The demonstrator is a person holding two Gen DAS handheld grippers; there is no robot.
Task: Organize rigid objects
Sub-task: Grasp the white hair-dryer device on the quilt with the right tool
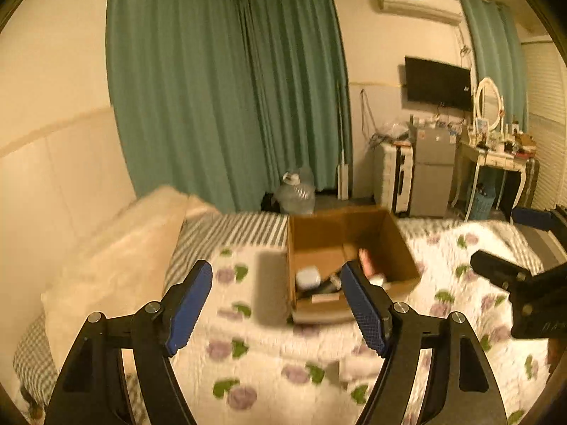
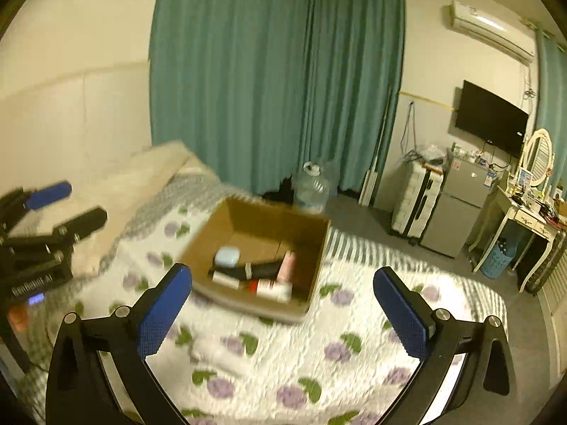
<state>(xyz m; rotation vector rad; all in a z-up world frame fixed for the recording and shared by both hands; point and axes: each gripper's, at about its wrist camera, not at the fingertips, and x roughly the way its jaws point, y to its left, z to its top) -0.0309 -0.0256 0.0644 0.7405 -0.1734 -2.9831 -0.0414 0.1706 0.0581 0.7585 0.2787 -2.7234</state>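
An open cardboard box (image 2: 198, 248) (image 1: 404, 244) stands on the flowered quilt (image 2: 283, 361) (image 1: 269, 347). Inside lie a pale blue case (image 2: 226, 256) (image 1: 307, 278), a black tube (image 2: 264, 269), a pink bottle (image 2: 287, 265) and small white boxes (image 2: 273, 288). My left gripper (image 1: 278, 304) is open and empty, held above the quilt just short of the box. My right gripper (image 2: 283, 311) is open and empty, above the quilt in front of the box. Each gripper shows at the edge of the other's view (image 2: 67, 205) (image 1: 506, 244).
A cream pillow (image 1: 117, 258) lies at the left against the wall. Green curtains (image 2: 276, 81) hang behind the bed. A water jug (image 2: 312, 187), a suitcase (image 2: 414, 202), a small fridge (image 2: 457, 209) and a dressing table (image 2: 524, 219) stand on the floor beyond.
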